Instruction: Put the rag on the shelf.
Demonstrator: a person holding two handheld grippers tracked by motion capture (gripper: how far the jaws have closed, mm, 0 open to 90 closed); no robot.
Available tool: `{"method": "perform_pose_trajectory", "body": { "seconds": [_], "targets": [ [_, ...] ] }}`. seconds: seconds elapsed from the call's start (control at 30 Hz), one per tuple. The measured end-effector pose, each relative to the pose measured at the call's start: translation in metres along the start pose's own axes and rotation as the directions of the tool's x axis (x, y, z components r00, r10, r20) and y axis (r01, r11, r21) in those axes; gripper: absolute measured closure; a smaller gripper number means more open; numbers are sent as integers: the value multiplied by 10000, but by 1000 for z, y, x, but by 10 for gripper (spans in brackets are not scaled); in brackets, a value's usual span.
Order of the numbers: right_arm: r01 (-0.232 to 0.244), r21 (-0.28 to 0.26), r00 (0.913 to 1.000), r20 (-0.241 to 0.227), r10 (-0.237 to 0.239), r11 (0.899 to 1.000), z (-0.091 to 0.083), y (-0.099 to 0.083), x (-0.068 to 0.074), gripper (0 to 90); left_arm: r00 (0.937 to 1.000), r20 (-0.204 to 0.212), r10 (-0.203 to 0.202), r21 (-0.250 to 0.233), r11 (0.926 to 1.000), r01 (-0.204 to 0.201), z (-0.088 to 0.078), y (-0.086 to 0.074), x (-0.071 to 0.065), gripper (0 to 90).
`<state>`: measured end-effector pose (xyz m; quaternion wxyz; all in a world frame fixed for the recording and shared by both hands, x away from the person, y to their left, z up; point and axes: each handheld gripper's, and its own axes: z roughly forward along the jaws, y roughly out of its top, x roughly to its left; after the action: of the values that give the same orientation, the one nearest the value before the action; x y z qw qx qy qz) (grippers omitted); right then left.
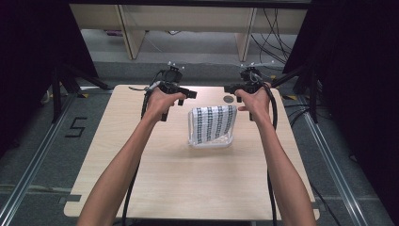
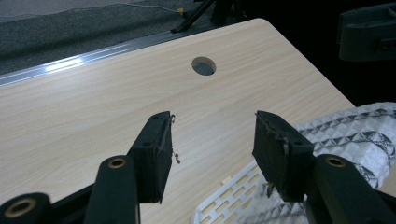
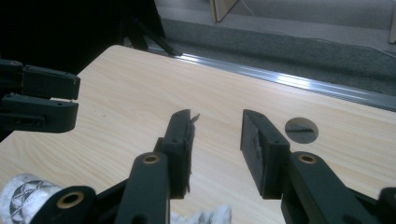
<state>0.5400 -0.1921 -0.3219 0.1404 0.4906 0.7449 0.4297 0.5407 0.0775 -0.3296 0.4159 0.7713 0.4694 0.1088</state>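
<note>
2 bare forearms are coming in from the bottom of the high view and reaching forward over a light wood table. Near the table's middle, a white slotted basket is sitting with a black-and-white patterned cloth draped over it, the cloth covering most of the basket and hanging toward its far edge. The basket is resting flat on the table, between the 2 hands and a bit nearer the person than they are.

The left gripper is hovering just left of the cloth's far corner, jaws pointing toward the right hand. In the left gripper view its 2 black jaws are standing apart with bare wood between them, gripping nothing; the basket rim and cloth are lying low at the right, beside the right jaw.

The right gripper is hovering just beyond the cloth's far right corner, jaws pointing toward the left hand. In the right gripper view its jaws are also spread, nothing between the pads, only table showing through the gap. A bit of cloth is showing at bottom left, and the left gripper is sitting farther off at the left.

Beyond both, a round hole is sitting in the table near the far edge, close to the right gripper.
</note>
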Motion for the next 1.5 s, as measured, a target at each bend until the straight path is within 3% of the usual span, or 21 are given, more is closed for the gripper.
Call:
{"method": "perform_pose_trajectory", "body": {
  "seconds": [0.4,0.6,0.93,0.97,1.13,1.33,1.37,1.43,1.5],
  "targets": [
    [113,-77,9999,33,-112,9999,-6,0,3,602,9998,114,-148,-103,9998,149,-13,-5,3,454],
    [194,-100,9998,37,-194,9998,-8,0,3,574,9999,96,-123,-19,9999,123,-17,-5,2,376],
    [151,-129,9998,140,-150,9998,-10,0,5,388,9998,188,-20,190,9998,17,-24,-7,0,304],
    [340,-99,9993,151,-338,9994,-10,0,5,356,9998,202,36,261,9997,-41,-25,-8,0,292],
    [131,-121,9998,148,-129,9998,-16,-1,9,333,9993,364,99,198,9997,-106,-33,-12,-2,285],
    [367,-153,9993,-70,-368,9992,-23,-4,14,330,9988,444,182,138,9997,-188,-42,-19,-2,280],
    [621,-261,9980,-117,-624,9977,-24,-5,14,329,9988,447,201,104,9997,-206,-43,-20,-2,277],
    [363,-218,9993,-117,-365,9991,-25,-7,16,328,9987,474,186,38,9998,-188,-45,-21,-2,277],
    [421,-203,9989,-190,-424,9989,-26,-9,16,325,9986,474,218,-10,9998,-217,-48,-23,-3,277]
  ]
}}
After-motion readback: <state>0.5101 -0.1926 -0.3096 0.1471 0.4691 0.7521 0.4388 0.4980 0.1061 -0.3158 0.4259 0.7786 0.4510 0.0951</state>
